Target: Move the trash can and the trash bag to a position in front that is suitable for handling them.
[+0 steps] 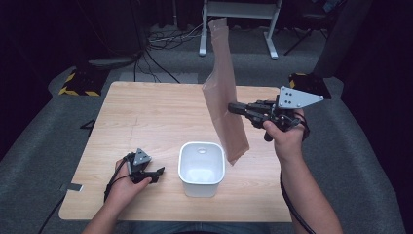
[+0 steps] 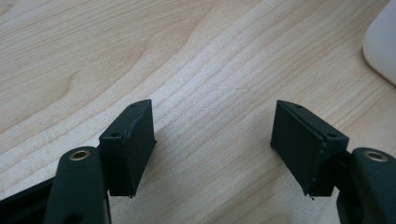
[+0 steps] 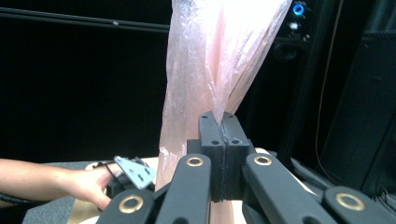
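Our right tool pinches a long pink plastic bag, hanging just above the white square plastic bin; our left tool rests wide on the wooden surface.

Light wood table, pale grain, rounded corners, standing on grey carpet. White square container with rounded corners sits on table near front edge, about centre, open top, inside looks empty. Left gripper rests on tabletop at near left, just beside container's left side, jaws spread apart over bare wood. Rest of tabletop bare.
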Tool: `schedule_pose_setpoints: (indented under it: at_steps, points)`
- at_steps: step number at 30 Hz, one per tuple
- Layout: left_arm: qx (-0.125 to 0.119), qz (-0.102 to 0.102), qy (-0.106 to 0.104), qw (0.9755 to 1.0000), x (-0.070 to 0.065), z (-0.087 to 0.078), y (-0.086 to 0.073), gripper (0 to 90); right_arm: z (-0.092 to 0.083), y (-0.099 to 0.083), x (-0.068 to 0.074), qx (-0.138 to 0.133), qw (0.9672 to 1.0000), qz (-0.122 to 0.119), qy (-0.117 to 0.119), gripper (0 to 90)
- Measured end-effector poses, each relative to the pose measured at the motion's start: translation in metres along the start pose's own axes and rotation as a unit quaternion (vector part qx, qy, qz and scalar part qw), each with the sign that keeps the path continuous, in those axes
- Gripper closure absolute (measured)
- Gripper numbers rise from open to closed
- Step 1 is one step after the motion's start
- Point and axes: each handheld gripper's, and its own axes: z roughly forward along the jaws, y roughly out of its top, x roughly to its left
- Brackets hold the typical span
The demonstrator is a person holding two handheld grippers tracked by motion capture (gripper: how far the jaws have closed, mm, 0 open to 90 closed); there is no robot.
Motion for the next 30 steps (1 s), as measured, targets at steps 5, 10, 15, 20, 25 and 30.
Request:
schedule_pose_setpoints:
  at_steps: [5, 10, 15, 20, 25, 30]
  points:
    - [0.003, -0.004, -0.003, 1.0000, -0.001, 0.000, 0.000, 30.1, 0.010, 0.020, 0.013, -0.018, 0.9995, -0.015, 0.019, 90.0]
    - [0.003, -0.004, -0.003, 1.0000, -0.001, 0.000, 0.000, 30.0, 0.023, 0.025, 0.023, -0.025, 0.9989, -0.021, 0.035, 90.0]
    - [0.002, 0.000, -0.001, 1.0000, 0.000, 0.001, 0.001, 29.9, 0.039, 0.027, 0.037, -0.031, 0.9976, -0.028, 0.055, 90.0]
    - [0.002, 0.000, -0.001, 1.0000, 0.000, 0.001, 0.001, 29.8, 0.053, 0.014, 0.043, -0.031, 0.9972, -0.013, 0.067, 90.0]
    - [0.003, 0.001, -0.005, 1.0000, 0.000, 0.000, 0.001, 27.9, 0.055, -0.008, 0.044, -0.026, 0.9971, 0.009, 0.070, 90.0]
    - [-0.020, -0.008, -0.024, 0.9995, 0.002, -0.003, 0.000, 28.0, 0.048, -0.033, 0.040, -0.002, 0.9975, 0.034, 0.062, 90.0]
